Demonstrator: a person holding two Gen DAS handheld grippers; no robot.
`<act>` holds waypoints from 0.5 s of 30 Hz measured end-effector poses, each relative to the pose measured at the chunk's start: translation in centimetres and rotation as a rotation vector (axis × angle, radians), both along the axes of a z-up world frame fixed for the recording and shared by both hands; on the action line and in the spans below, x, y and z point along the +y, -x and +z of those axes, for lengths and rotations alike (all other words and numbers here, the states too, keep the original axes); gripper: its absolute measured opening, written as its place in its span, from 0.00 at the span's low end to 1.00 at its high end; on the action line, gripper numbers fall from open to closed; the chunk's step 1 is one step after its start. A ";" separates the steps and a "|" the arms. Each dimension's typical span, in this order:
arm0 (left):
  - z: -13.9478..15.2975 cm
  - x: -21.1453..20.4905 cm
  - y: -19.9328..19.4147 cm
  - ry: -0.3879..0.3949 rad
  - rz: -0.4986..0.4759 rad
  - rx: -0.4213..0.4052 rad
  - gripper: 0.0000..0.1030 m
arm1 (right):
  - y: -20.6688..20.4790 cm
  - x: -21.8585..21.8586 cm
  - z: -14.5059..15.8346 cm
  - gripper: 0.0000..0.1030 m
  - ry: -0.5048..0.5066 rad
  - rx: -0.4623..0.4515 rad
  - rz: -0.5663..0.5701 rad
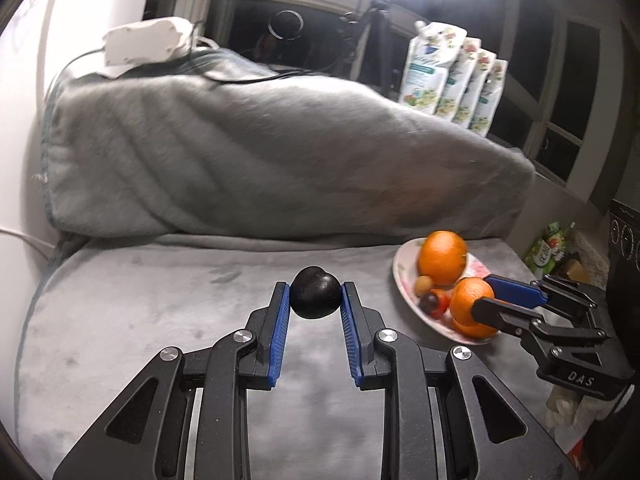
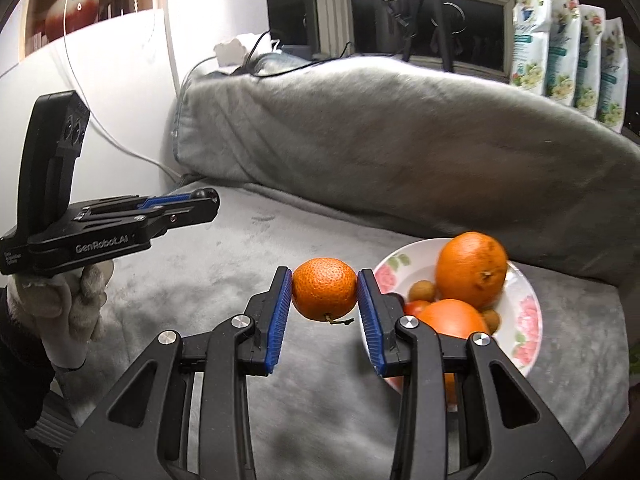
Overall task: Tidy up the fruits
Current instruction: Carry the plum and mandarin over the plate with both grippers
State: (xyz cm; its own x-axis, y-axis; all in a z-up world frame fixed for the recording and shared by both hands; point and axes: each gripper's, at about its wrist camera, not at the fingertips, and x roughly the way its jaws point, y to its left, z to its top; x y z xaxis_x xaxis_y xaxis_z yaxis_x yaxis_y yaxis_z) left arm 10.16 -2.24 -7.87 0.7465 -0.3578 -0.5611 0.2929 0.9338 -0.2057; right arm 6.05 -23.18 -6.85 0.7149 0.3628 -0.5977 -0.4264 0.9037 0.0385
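Note:
My left gripper (image 1: 315, 294) is shut on a dark round fruit (image 1: 315, 292), held above the grey cushion. In the right wrist view that left gripper (image 2: 206, 198) shows at the left, carried by a gloved hand (image 2: 76, 304), with the dark fruit (image 2: 202, 193) at its tips. My right gripper (image 2: 324, 294) is shut on a small orange (image 2: 324, 290), just left of a floral plate (image 2: 528, 312). On the plate lie a large orange (image 2: 472, 268), another orange (image 2: 452, 318), small brown fruits (image 2: 422, 291) and a red one. In the left wrist view the right gripper (image 1: 476, 300) holds the small orange (image 1: 466, 294) over the plate (image 1: 400, 272).
A grey blanket-covered bolster (image 1: 260, 168) runs behind the seat (image 1: 140, 312). Several floral pouches (image 2: 568, 44) stand on the sill at the back right. A white box with cables (image 1: 144, 42) lies on the bolster's left end. A tripod (image 2: 432, 8) stands at the window.

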 end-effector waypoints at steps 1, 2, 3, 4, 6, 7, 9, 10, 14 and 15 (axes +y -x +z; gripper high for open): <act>0.2 -0.3 0.1 0.000 -0.007 -0.003 0.23 | 0.1 -0.3 0.1 0.34 -0.002 -0.004 -0.006; 0.4 -0.6 0.3 0.001 -0.017 -0.007 0.23 | 0.3 -0.6 0.3 0.34 -0.004 -0.008 -0.012; 0.4 -0.9 0.3 0.002 -0.023 -0.009 0.23 | 0.4 -1.1 0.5 0.34 -0.007 -0.013 -0.020; 0.6 -1.3 0.5 0.003 -0.029 -0.012 0.23 | 0.6 -1.5 0.6 0.34 -0.009 -0.017 -0.028; 0.8 -2.1 0.7 0.002 -0.045 -0.018 0.23 | 0.8 -2.2 0.9 0.34 -0.011 -0.023 -0.041; 0.9 -2.4 0.7 0.002 -0.050 -0.020 0.23 | 0.9 -2.7 1.0 0.34 -0.013 -0.026 -0.050; 1.1 -3.1 0.8 0.001 -0.065 -0.024 0.23 | 1.1 -3.5 1.2 0.34 -0.016 -0.031 -0.067; 1.1 -3.4 0.9 0.001 -0.070 -0.025 0.23 | 1.2 -3.8 1.3 0.34 -0.017 -0.033 -0.073; 1.1 -4.7 0.8 0.001 -0.095 -0.025 0.23 | 1.3 -5.5 1.5 0.34 -0.025 -0.039 -0.105; 1.1 -4.9 0.8 0.000 -0.099 -0.024 0.23 | 1.4 -6.0 1.5 0.34 -0.027 -0.040 -0.114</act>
